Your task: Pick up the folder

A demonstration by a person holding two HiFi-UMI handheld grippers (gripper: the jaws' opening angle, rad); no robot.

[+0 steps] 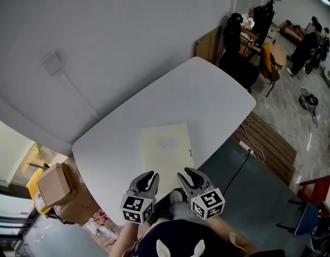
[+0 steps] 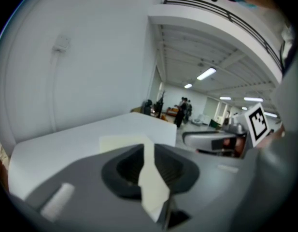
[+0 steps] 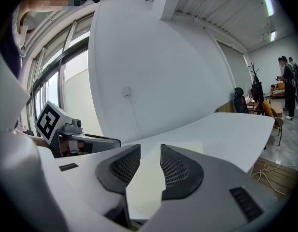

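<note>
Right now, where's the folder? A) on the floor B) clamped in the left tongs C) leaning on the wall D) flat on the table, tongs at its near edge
D: the folder lies flat on the table, with the left tongs and right tongs at its near edge, both open.

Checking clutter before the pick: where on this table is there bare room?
Bare: the table beyond the folder, up to the black chair, and the strip between folder and wall-side edge. Crowded: the near edge, where left gripper and right gripper hover.
</note>
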